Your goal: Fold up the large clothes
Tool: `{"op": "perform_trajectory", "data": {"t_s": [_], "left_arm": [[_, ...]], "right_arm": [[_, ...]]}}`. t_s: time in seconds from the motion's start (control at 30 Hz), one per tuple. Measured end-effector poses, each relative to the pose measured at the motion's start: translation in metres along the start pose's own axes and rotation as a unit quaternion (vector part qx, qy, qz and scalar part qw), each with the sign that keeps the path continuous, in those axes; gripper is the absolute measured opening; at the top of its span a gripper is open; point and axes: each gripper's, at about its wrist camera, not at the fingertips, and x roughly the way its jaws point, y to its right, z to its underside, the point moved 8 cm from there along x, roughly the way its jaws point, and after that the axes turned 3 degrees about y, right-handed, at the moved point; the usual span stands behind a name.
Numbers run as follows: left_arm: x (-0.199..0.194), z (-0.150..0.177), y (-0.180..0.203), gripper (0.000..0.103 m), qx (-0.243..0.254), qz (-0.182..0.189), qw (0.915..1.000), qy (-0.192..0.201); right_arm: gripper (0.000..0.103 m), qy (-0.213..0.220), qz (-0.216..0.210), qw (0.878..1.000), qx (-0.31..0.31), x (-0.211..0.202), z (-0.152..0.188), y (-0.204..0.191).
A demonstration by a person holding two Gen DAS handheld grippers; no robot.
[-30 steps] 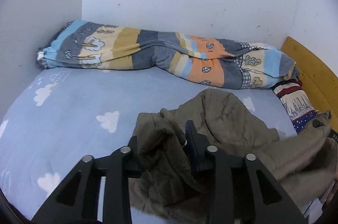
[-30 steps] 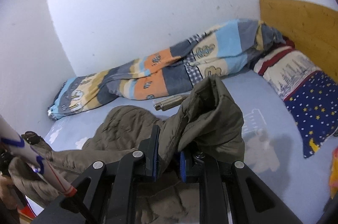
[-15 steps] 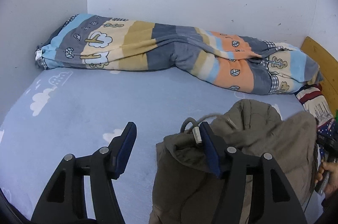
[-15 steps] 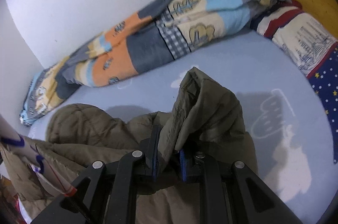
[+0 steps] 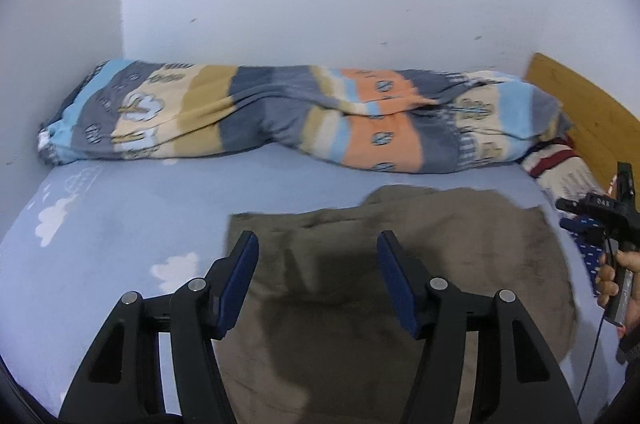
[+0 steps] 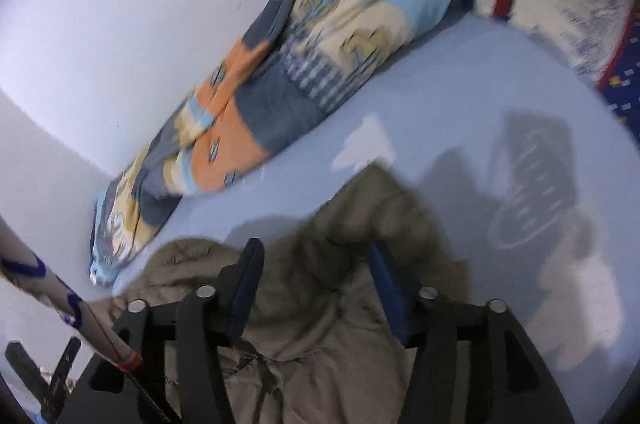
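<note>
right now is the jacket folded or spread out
Folded, roughly: the jacket lies on the bed as a compact block with a straight left edge, both claws open above it.

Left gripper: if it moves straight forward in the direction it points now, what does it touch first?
Most likely the olive-brown jacket. The left gripper is open, with the jacket spread on the bed sheet directly ahead between its fingers. The striped blanket lies farther back by the wall. Depth is uncertain.
</note>
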Motion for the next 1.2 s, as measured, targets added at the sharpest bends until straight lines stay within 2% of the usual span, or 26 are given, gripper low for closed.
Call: {"op": "perform_trajectory", "data": {"t_s": [0.07, 0.13, 0.33, 0.43, 0.53, 0.63, 0.73, 0.87, 1.0, 1.2], "left_arm": [[-0.002, 0.001, 0.02, 0.061, 0.01, 0.019, 0.9998, -0.002], [0.0, 0.006, 0.042, 0.061, 0.023, 0.035, 0.9991, -0.009], [0.03, 0.037, 0.095, 0.061, 0.06, 0.051, 0.9958, -0.048], [0.058, 0.047, 0.094, 0.061, 0.078, 0.007, 0.9946, -0.068], [0.096, 0.06, 0.084, 0.061, 0.083, -0.018, 0.9894, -0.118], [0.125, 0.069, 0.075, 0.065, 0.08, -0.023, 0.9875, -0.134], [0.145, 0.073, 0.07, 0.07, 0.07, -0.022, 0.9877, -0.138], [0.162, 0.076, 0.066, 0.072, 0.069, -0.03, 0.9859, -0.15], [0.135, 0.071, 0.068, 0.072, 0.07, -0.024, 0.988, -0.136], [0.047, 0.084, 0.048, 0.071, 0.051, -0.034, 0.9944, -0.086]], "right_arm": [[0.06, 0.006, -0.01, 1.0, -0.005, -0.016, 0.0, -0.005], [0.06, 0.004, -0.014, 0.999, -0.042, -0.027, 0.009, -0.019], [0.06, -0.026, -0.024, 0.987, -0.16, -0.022, 0.075, -0.07], [0.06, -0.039, -0.012, 0.975, -0.218, -0.002, 0.108, -0.09], [0.06, -0.049, 0.026, 0.964, -0.261, 0.027, 0.124, -0.096], [0.063, -0.064, 0.057, 0.959, -0.271, 0.058, 0.125, -0.088], [0.065, -0.091, 0.063, 0.958, -0.263, 0.084, 0.125, -0.078], [0.065, -0.103, 0.075, 0.957, -0.259, 0.102, 0.122, -0.072], [0.065, -0.1, 0.079, 0.958, -0.256, 0.088, 0.121, -0.075], [0.067, -0.049, 0.073, 0.965, -0.247, 0.014, 0.134, -0.091]]}}
